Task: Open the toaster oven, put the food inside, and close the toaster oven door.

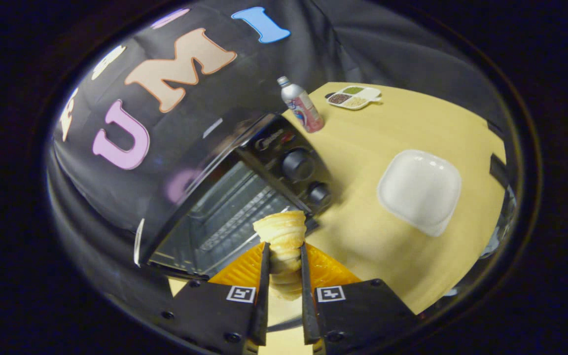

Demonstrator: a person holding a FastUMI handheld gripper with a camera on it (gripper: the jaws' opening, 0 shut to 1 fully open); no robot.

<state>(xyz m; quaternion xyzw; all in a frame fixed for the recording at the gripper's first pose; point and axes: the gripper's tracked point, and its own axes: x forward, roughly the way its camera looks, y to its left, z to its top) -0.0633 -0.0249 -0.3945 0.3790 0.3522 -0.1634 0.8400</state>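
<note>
Croissant (283, 235) pinched between gripper (284, 256) jaws, just before open toaster oven (244, 197).

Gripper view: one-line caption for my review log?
Gripper shut on a croissant, held before the open toaster oven; white plate and bottle on the table.

No text can be read on the bottle (301, 104) label or toaster oven (284, 162) panel.

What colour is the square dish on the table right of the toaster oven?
White, plain, seen in the gripper view: the dish sits beyond the tool, which is shut on the croissant.
</note>
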